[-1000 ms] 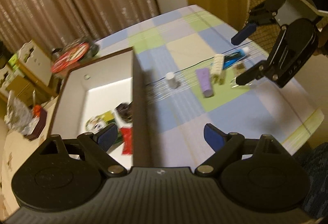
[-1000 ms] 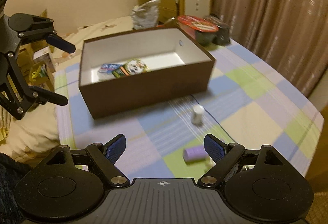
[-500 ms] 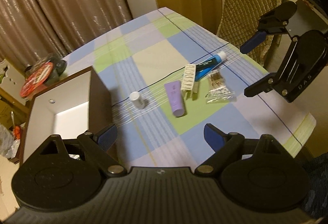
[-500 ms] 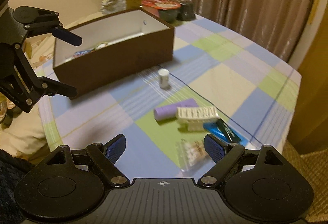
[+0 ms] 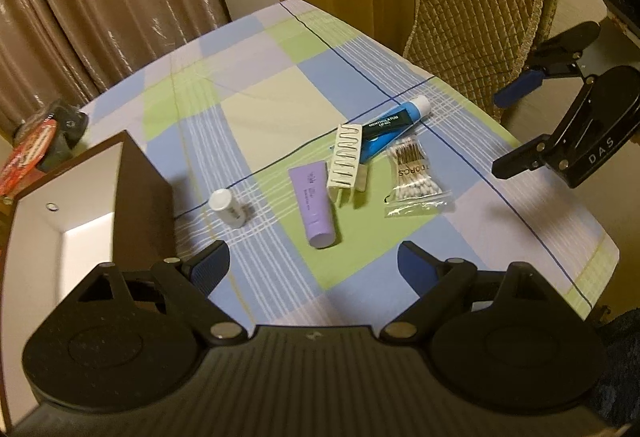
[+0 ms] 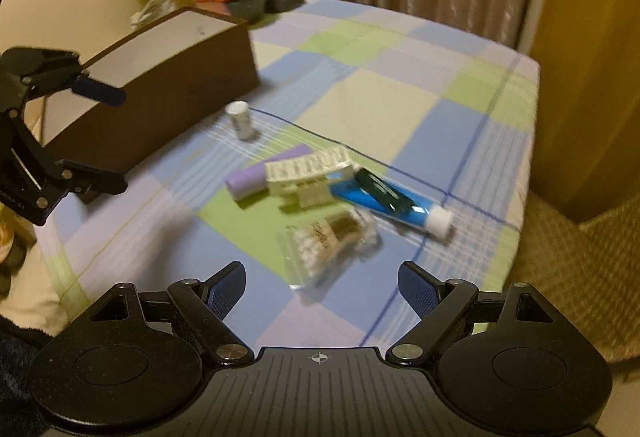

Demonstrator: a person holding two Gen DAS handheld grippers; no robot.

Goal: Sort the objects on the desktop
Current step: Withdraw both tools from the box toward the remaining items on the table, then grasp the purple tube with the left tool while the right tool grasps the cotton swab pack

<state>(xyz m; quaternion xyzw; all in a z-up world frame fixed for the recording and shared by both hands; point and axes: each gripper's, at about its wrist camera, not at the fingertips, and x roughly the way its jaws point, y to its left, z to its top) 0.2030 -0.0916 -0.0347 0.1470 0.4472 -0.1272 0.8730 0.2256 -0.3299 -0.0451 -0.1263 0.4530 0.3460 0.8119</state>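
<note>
Left tongs (image 5: 313, 264) spread wide, nothing between the blue-padded fingertips (image 5: 210, 265), held above the tabletop (image 5: 260, 109) and tilted down toward it. Seen from the right wrist view as a black linkage at the left edge (image 6: 102, 139), one blue-tipped finger above, one dark finger below, gap clearly open. Right tongs (image 6: 321, 287) likewise spread, empty, angled downward over the tabletop, blue pads (image 6: 416, 289) facing inward. In the left wrist view, at the far right (image 5: 506, 133): upper finger blue-tipped, lower finger black, well apart, black body behind marked "DAS". Both raised, touching nothing. No hand or sleeve visible.
</note>
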